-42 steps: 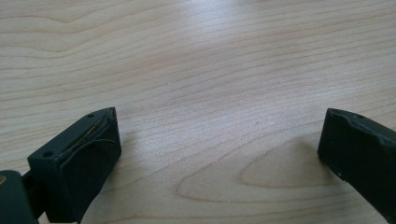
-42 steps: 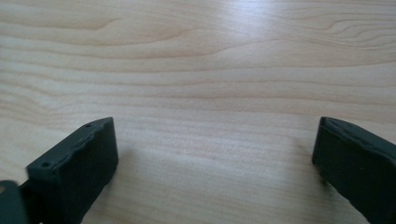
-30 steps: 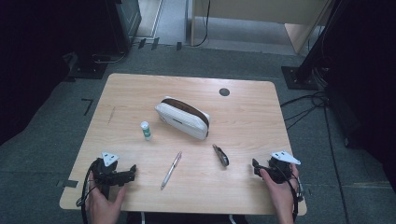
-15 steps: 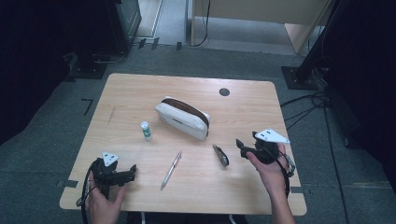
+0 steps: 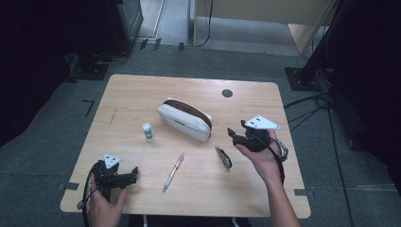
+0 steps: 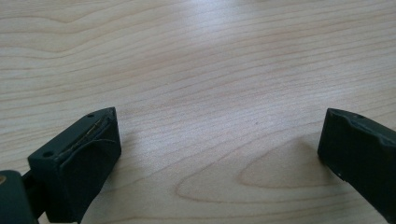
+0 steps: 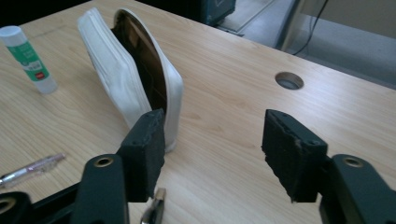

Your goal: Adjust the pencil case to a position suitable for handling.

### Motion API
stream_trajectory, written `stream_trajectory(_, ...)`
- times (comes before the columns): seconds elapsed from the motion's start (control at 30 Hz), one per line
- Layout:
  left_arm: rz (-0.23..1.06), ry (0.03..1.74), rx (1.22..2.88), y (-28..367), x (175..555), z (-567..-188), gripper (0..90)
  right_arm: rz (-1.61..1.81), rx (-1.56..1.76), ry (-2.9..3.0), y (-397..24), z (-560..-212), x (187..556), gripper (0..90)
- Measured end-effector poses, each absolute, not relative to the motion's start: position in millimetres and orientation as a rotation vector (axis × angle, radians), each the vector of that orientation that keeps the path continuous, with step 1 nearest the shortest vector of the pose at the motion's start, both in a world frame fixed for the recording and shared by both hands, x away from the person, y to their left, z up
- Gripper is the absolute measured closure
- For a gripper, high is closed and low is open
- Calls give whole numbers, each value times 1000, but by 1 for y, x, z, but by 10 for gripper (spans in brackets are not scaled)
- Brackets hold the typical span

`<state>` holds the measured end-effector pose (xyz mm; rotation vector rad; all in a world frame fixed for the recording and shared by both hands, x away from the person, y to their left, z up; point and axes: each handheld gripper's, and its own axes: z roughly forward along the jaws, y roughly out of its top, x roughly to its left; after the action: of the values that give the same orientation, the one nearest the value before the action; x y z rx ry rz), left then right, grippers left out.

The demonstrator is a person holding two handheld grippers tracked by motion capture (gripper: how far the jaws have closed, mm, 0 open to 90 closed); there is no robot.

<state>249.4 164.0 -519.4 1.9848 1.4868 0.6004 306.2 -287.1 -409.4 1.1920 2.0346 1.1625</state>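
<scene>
The right gripper [image 5: 232, 134] hangs above the tabletop [image 5: 142, 92] near its right edge, jaws pointing left toward the white pouch [image 5: 184, 120]. Its jaws have just been closing and now stand about half open — nothing is between them. In the right gripper view the pouch [image 7: 126, 70] stands just beyond the jaw tips with its zip open, showing a brown lining. The pouch lies near the middle of the tabletop, slanted toward the right edge.

A glue stick [image 5: 148, 132] stands just left of the pouch. A pen [image 5: 173, 172] lies nearer the front edge, and a small dark folding knife [image 5: 223, 157] lies below the right gripper.

The left gripper [image 5: 135, 173] rests at the front left corner — its jaws wide apart over bare wood, holding nothing.
</scene>
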Motion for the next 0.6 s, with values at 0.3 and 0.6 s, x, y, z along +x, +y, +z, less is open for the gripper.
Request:
stream_trajectory(0.3,600,1487,1984,164,249,-520,0,1194,1112,2122,-259,-406,337,537)
stream_trajectory(0.6,600,1487,1984,164,249,-520,0,1181,1119,2188,-250,-414,364,595)
